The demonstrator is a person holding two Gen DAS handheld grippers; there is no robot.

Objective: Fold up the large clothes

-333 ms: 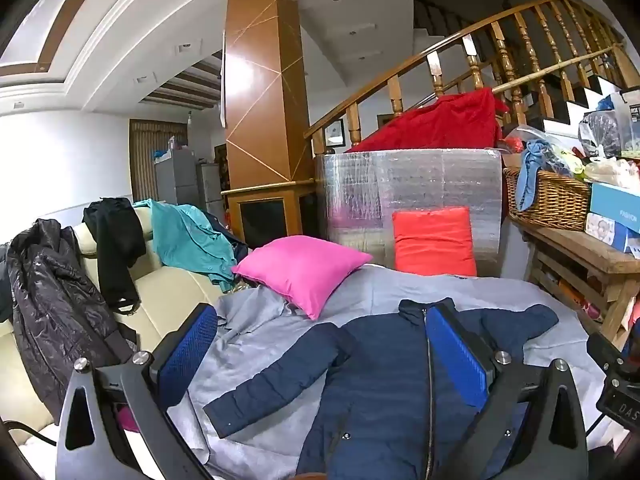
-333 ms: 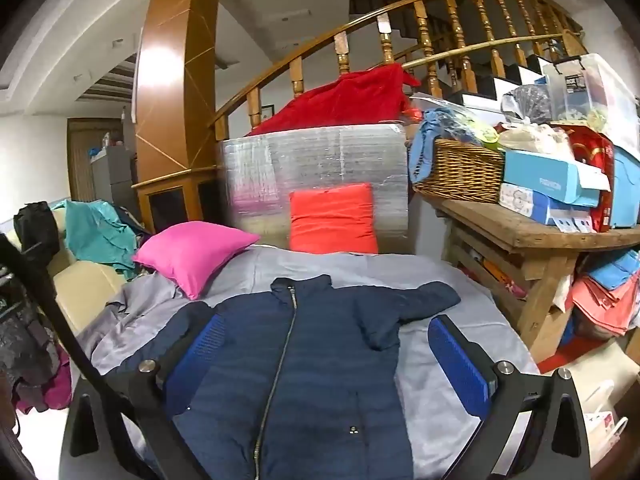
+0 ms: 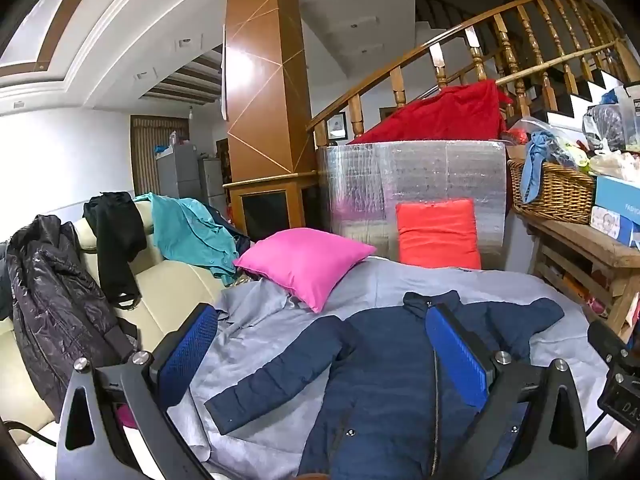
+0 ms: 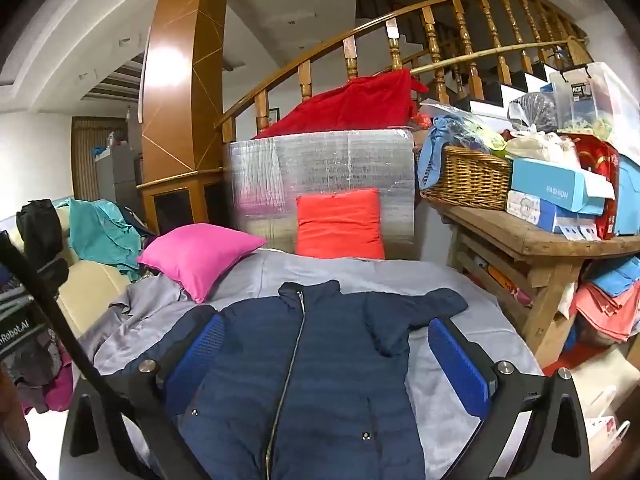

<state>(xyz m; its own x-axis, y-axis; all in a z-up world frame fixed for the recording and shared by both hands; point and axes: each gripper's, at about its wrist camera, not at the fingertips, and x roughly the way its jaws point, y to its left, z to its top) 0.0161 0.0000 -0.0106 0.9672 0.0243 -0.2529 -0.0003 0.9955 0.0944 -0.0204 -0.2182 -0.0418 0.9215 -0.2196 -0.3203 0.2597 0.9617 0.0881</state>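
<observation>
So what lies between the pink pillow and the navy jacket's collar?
Only bare grey sheet: the pink pillow and the navy jacket lie apart on it, nothing between. The right wrist view shows it best.

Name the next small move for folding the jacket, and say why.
Probably lower the left tool onto the left sleeve: the jacket lies flat and zipped, sleeves spread out, and both tools hang open above it, the right tool too, gripping nothing.
</observation>
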